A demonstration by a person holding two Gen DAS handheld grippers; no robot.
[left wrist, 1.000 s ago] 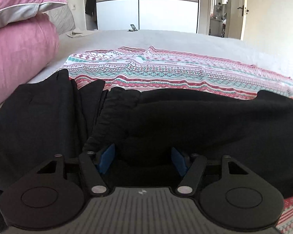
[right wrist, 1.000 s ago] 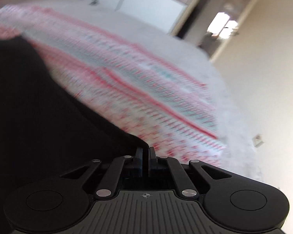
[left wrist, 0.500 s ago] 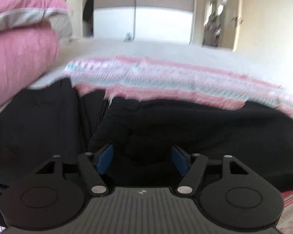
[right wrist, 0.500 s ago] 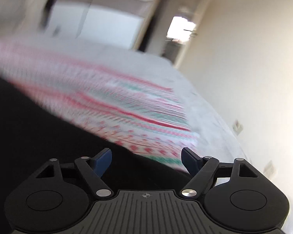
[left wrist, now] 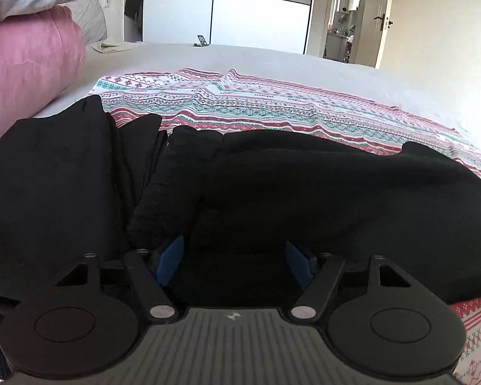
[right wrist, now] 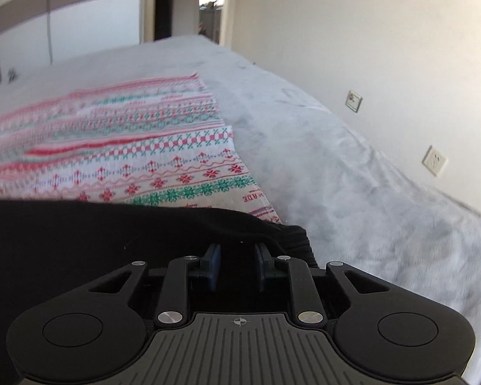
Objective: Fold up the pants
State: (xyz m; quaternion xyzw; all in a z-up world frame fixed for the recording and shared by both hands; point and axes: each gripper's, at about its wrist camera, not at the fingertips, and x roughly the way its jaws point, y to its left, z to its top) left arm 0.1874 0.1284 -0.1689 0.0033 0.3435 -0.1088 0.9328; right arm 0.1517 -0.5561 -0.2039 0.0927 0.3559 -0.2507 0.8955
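Black fabric pants (left wrist: 320,192) are lying spread across a red, green and white patterned blanket (left wrist: 272,106) on a grey-covered bed (right wrist: 352,176), beside a second dark folded garment (left wrist: 48,176) and pink pillows (left wrist: 25,73) at the head end.

The right gripper (right wrist: 237,256) is now sitting at the ribbed cuff end of the pants, near the blanket's corner. A second ago its blue-padded jaws were pressed together over the cloth farther along; half a second ago they were flung wide; they have just been closing again, and dark cloth is lying between them. A narrow gap is still showing between the pads, so whether they are already pinching the cuff cannot be told from this view.

The left gripper (left wrist: 234,256) is hovering over the waistband end much as it was a second ago, its jaws spread wide with black fabric between the blue pads (left wrist: 171,256) but not clamped.

The change suggests the right hand is re-gripping at the leg end, likely setting up the next fold toward the waist.
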